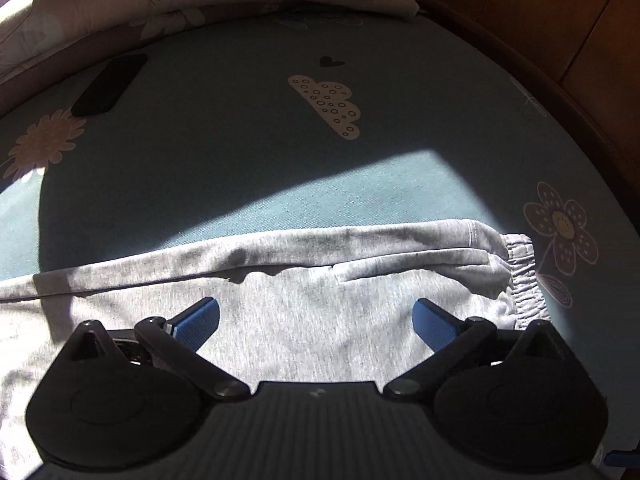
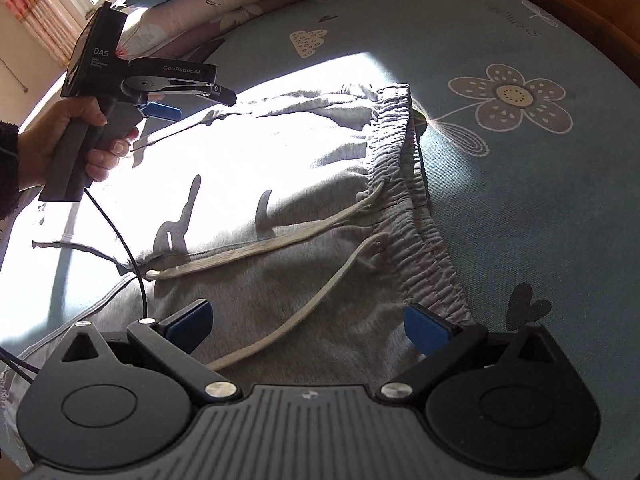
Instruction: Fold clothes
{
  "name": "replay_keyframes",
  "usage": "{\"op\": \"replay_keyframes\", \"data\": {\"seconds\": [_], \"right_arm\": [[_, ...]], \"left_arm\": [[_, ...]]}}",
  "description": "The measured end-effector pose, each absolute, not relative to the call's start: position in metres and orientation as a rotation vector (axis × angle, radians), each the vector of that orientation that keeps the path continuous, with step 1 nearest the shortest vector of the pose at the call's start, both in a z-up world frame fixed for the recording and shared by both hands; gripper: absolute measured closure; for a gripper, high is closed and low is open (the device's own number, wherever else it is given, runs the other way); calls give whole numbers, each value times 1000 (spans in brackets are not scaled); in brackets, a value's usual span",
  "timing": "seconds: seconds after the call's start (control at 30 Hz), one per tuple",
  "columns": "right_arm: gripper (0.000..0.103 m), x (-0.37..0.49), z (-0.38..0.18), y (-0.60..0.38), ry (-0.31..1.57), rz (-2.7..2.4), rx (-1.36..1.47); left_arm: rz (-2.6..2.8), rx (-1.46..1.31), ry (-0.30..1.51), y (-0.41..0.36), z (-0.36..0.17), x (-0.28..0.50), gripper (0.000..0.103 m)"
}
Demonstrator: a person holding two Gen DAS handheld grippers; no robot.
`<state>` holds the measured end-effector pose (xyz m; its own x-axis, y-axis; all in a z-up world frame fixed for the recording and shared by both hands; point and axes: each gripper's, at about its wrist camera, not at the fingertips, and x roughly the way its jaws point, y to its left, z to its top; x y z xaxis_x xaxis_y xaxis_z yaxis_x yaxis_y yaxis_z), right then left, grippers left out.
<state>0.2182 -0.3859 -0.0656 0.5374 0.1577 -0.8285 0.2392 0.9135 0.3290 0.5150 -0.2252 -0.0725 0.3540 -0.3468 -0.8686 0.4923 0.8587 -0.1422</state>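
Grey pants are spread flat on a blue bed sheet with flower and cloud pictures. The stretchy waistband is at the far right end of the pants, and two pale strings are laid across the cloth from it. The left gripper is held over the pants, its blue fingers wide apart with nothing between them. The right gripper is held over the pants near the waistband, its jaws also wide apart and empty. A hand is seen around the left gripper's handle. A dark phone is lying on the sheet, far behind the pants.
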Motion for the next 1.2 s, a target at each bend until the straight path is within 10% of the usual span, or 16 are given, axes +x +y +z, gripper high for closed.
{"op": "replay_keyframes", "data": {"seconds": [1.2], "right_arm": [[0,224,-62,-252,1122,100,267]], "left_arm": [[-417,-317,1276,-36,-130,349,1]]}}
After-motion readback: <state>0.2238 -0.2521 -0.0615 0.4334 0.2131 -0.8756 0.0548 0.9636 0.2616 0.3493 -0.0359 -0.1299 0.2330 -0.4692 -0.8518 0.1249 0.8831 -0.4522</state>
